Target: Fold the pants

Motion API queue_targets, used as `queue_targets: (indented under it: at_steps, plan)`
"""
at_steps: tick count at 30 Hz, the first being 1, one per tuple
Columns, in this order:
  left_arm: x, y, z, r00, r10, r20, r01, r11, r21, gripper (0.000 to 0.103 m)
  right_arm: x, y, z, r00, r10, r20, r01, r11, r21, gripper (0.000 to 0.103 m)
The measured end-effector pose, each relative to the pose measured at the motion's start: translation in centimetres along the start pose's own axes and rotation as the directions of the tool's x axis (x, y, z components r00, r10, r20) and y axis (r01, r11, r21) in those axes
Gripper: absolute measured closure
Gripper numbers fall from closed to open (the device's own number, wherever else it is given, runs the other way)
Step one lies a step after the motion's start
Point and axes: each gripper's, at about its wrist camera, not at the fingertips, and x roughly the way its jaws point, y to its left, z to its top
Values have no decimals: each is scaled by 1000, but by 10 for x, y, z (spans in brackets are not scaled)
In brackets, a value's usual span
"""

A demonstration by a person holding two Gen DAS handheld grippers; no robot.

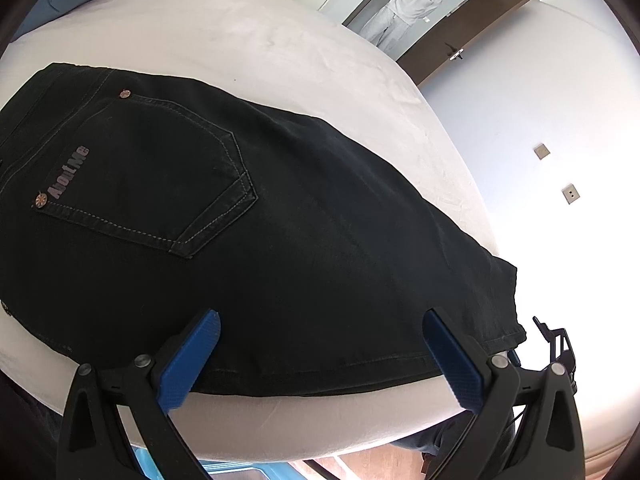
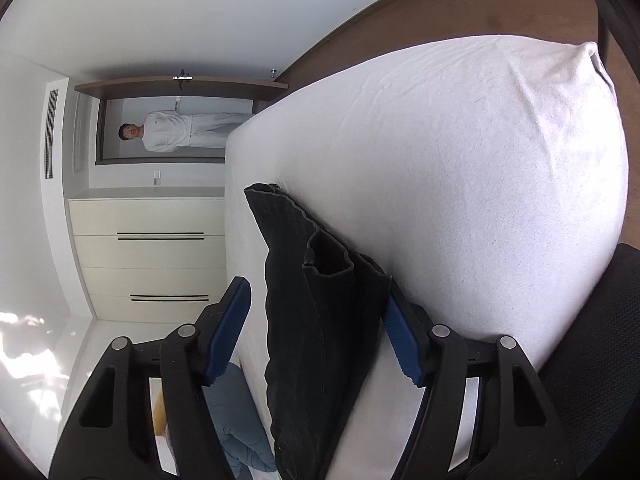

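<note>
Black jeans (image 1: 248, 220) lie folded on a white bed (image 1: 240, 40), back pocket up with an "AboutMe" label. My left gripper (image 1: 320, 354) is open, its blue pads (image 1: 192, 356) spread wide over the near edge of the jeans. In the right wrist view the camera is rolled sideways. The jeans (image 2: 316, 320) show edge-on as a thick folded stack with the leg hems at its far end. My right gripper (image 2: 316, 328) is open, one pad each side of the stack, not pressing it.
A person in white (image 1: 408, 4) stands in the doorway beyond the bed, also in the right wrist view (image 2: 180, 132). A blue cushion (image 2: 236, 420) lies at the bed's end. White drawers (image 2: 148, 260) stand along the wall. Part of the right gripper (image 1: 560, 344) shows by the jeans' corner.
</note>
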Motion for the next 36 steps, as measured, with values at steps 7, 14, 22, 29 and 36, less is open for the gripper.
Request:
queue_targets:
  at_steps: [7, 14, 22, 29, 36]
  plan:
    - [-4, 1, -2, 1000, 7, -3, -7, 1000, -3, 0, 18, 8, 8, 1000, -13, 9, 14, 1000, -21, 65]
    - [-4, 0, -3, 1000, 18, -15, -18, 1000, 2, 0, 36, -4, 12, 1000, 0, 8, 0, 1000, 8, 87]
    - [0, -8, 0, 999, 19, -26, -19, 1000, 18, 0, 41, -3, 14, 1000, 11, 10, -11, 1000, 2, 93]
    - [2, -4, 2, 999, 15, -34, -15, 1000, 4, 0, 40, 1, 5, 1000, -12, 23, 13, 1000, -24, 93]
    - [1, 5, 1, 999, 10, -31, -11, 1000, -15, 0, 46, 4, 3, 999, -26, 27, 27, 999, -37, 93]
